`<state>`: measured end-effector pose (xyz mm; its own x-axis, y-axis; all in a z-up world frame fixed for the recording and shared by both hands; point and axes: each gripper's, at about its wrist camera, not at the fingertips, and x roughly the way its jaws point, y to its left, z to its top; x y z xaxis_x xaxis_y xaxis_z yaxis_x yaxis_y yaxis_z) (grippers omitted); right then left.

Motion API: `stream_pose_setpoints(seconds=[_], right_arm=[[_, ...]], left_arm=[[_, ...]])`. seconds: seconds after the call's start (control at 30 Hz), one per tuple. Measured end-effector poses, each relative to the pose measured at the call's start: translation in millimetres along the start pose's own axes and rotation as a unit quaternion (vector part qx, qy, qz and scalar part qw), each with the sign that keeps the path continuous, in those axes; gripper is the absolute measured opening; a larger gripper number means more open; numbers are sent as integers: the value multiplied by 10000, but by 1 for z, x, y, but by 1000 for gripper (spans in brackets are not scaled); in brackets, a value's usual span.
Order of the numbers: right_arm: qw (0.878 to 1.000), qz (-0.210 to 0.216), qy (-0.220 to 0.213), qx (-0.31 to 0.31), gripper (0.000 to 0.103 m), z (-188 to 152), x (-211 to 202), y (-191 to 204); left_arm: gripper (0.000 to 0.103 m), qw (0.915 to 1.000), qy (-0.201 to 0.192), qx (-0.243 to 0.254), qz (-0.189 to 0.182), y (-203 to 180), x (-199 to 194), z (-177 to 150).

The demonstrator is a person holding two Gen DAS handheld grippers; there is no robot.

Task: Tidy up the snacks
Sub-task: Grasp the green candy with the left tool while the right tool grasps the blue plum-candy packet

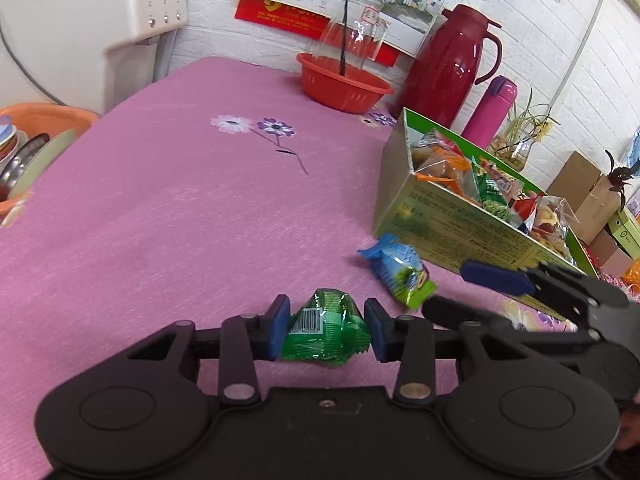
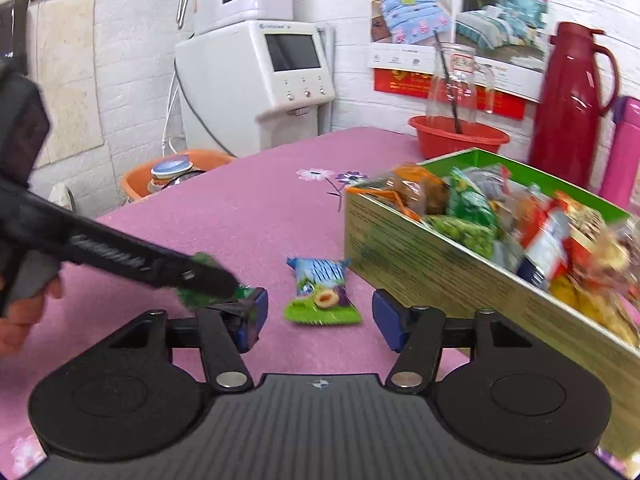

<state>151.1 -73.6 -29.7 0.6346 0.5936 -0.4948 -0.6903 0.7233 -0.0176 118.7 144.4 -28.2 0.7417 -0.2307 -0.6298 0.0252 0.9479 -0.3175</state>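
Green snack packet (image 1: 325, 328) in close-up — crinkled foil, white barcode panel facing up, lying on the pink flowered surface (image 1: 160, 220) and pinched at both sides between blue pads. Just beyond it to the right, a second packet (image 1: 398, 274) lies flat on the surface: blue striped wrapper at one end, green at the other, with a picture of a cut plum-like fruit, clear from the right wrist view (image 2: 322, 294). It lies close to the box but apart from it. The box (image 1: 460, 232) — open-topped cardboard, green inside, printed text on its long side — stands on the surface, heaped with mixed packets in green, orange, red and clear wrap.
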Motion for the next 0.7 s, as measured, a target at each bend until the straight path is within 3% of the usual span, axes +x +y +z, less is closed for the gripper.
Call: stream_pose_setpoints(seconds=[0.13,0.2,0.27,0.3,0.43,0.53,0.7], right_arm=[[9999,45,85,-143,88,8,19,1],[9998,26,164,-138,72,10,27,-1],[9996,6,269,-111,57,8,30,-2],[9997,31,246,-83,56,6,29,-3],[9999,-1,159,-60,53,1,18,-2],[10000,46,55,-8,52,-2,6,-2],[9998,54,-173,-7,52,-5,-20,-2]], left_arm=[[37,10000,47,0,-3,7,-4,-6],[54,10000,6,74,-11,6,-6,-9],[64,9999,-3,123,-36,3,-6,-10],[65,9998,-17,178,-12,2,-6,-11],[57,9991,-67,391,121,-4,-4,-13],[37,9984,-90,493,269,-9,-2,-14],[31,9970,-151,546,533,-16,-2,-19]])
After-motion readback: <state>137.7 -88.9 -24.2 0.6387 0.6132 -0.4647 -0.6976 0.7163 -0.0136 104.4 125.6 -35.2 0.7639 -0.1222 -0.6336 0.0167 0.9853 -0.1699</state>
